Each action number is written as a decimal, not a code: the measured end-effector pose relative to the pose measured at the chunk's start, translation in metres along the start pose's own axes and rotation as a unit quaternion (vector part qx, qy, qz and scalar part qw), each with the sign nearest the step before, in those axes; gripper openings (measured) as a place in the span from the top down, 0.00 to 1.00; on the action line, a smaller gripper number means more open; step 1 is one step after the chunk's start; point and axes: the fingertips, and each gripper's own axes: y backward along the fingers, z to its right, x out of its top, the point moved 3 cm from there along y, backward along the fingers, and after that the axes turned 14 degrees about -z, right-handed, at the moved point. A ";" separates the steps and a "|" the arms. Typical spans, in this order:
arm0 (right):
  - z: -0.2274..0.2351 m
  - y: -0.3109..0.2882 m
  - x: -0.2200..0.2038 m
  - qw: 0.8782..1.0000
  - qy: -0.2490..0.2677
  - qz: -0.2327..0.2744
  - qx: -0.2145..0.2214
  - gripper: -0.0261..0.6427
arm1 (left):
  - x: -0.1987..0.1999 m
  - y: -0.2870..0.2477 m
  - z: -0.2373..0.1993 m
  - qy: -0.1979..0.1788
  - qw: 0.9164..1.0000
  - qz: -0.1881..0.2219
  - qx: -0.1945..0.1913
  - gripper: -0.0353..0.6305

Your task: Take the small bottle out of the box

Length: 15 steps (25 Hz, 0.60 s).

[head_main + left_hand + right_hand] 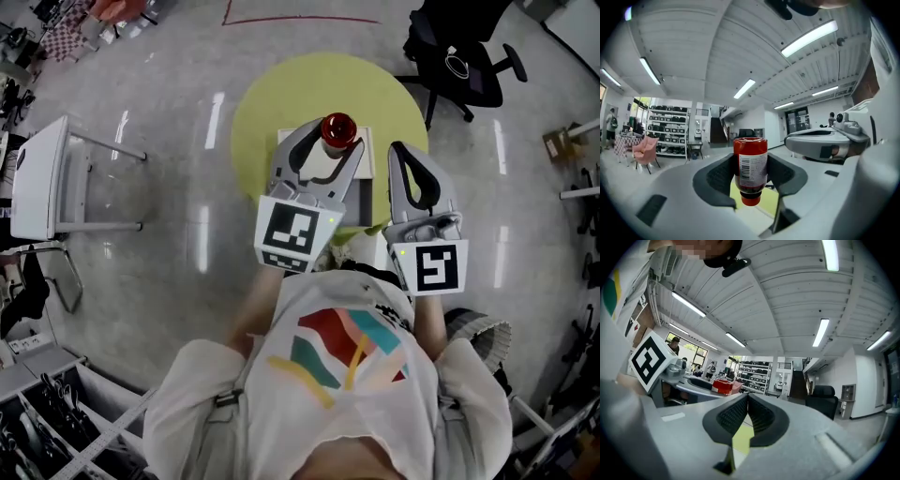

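**Desk:** Where is the bottle, and what has hold of it?

**Me:** The small red bottle [751, 164] is in my left gripper [751, 171]. The fingers [719, 176] are clenched on its labelled body from both sides. In the left gripper view the cap end points down and the flat end up. From the head view it sits at 12 o'clock from me, over the white box [367, 159] on the round yellow worktop [281, 94].

**Desk:** So is it out of the box?

**Me:** I judge that it is. The whole bottle shows between the fingers, with no box wall around it, and that view looks out at the room and ceiling. That suggests the gripper is raised and tipped upward. How high it stands above the box I cannot tell.

**Desk:** Why grip it at the middle?

**Me:** Probably because the body is the widest part, so the ribbed pads get the most surface there.

**Desk:** And the other hand?

**Me:** My right gripper [400, 155] is at 3 o'clock of the left one, just beside it. Its fingers [733, 416] are pressed together on nothing. I read it as parked clear of the box so the left one has room.

**Desk:** What is left to do?

**Me:** Set the bottle on bare worktop beside the box. A smooth round body can twist in the grip, so that move calls for care.
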 end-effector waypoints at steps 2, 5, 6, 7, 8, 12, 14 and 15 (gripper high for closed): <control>-0.002 -0.001 0.003 1.000 0.006 0.003 -0.003 0.96 | 0.006 0.014 -0.004 0.003 0.999 0.031 0.024 0.63; -0.006 -0.001 0.003 1.000 0.000 0.006 -0.004 0.96 | 0.010 0.032 -0.010 0.015 0.997 0.065 0.051 0.63; -0.006 -0.001 0.002 1.000 -0.002 0.008 -0.004 0.96 | 0.010 0.037 -0.011 0.016 0.996 0.072 0.059 0.63; -0.007 -0.001 0.002 1.000 -0.003 0.011 -0.004 0.96 | 0.010 0.042 -0.012 0.016 0.995 0.076 0.067 0.63; -0.008 -0.001 0.001 1.000 -0.004 0.013 -0.003 0.96 | 0.009 0.045 -0.014 0.015 0.994 0.078 0.075 0.63; -0.008 -0.003 -0.005 1.000 -0.010 -0.002 -0.001 0.96 | 0.012 0.056 -0.025 0.009 0.991 0.079 0.105 0.63; -0.008 -0.004 -0.005 1.000 -0.013 -0.005 -0.005 0.96 | 0.014 0.060 -0.030 0.012 0.990 0.081 0.113 0.63; -0.008 -0.005 -0.004 1.000 -0.015 -0.006 -0.006 0.96 | 0.015 0.062 -0.032 0.012 0.990 0.082 0.117 0.63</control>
